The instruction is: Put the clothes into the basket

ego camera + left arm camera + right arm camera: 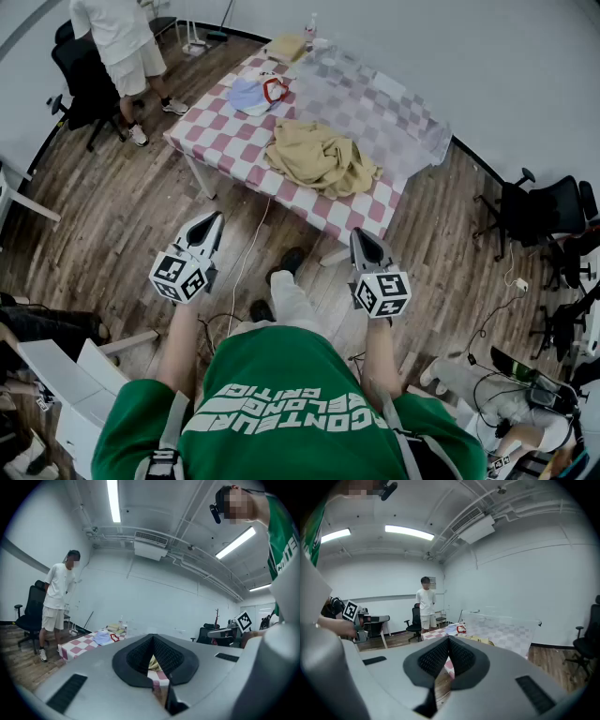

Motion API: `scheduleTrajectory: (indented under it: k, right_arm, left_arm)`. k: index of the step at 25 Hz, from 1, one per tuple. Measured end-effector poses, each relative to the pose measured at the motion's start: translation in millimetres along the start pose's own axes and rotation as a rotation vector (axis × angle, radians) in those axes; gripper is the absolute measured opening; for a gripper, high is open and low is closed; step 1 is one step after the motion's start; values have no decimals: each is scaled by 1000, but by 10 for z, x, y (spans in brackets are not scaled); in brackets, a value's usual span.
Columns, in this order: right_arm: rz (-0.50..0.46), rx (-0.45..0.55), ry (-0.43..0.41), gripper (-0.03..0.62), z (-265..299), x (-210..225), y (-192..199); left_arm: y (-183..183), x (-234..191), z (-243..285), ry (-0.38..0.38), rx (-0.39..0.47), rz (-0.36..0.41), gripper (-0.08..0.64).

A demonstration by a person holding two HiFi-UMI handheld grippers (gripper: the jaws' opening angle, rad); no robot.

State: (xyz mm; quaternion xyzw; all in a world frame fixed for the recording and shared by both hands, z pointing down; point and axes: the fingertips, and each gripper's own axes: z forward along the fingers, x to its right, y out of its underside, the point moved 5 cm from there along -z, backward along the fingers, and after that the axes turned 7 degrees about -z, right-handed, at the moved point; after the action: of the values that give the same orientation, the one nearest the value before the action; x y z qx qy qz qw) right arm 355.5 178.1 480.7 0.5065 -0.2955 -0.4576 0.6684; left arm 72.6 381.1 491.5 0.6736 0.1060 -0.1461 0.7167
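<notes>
Holding L gripper point(212, 221) & R gripper point(362, 236) shut, empty, short of table point(225, 131); next prob. open, reach tan garment point(319, 157) by clear basket point(427, 141).

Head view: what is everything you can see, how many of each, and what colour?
Red-and-white checked cloth table: one, middle of wooden floor.
Crumpled tan cloth garment: one, table's near end.
Light blue garment with red trim: one, table's far-left part.
Folded yellow cloth: one, table's far end.
Clear plastic basket: one, see-through, table's right side.
Black office chairs: several, room's edges.
Bystander in white clothes: one, top left.
Left hand-held gripper: one, grey, shut, empty.
Right hand-held gripper: one, grey, shut, empty.
</notes>
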Motion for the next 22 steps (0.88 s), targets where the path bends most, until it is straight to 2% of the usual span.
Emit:
scheduleTrajectory:
  k: [14,22]
  right_arm:
    - [43,-14,21,8,296,226,67]
    - [62,-49,54,8,724,476,76]
  left_arm:
    - [-12,-181,413,16,-33,8,3]
    - [0,-476,876,32,-80,7,3]
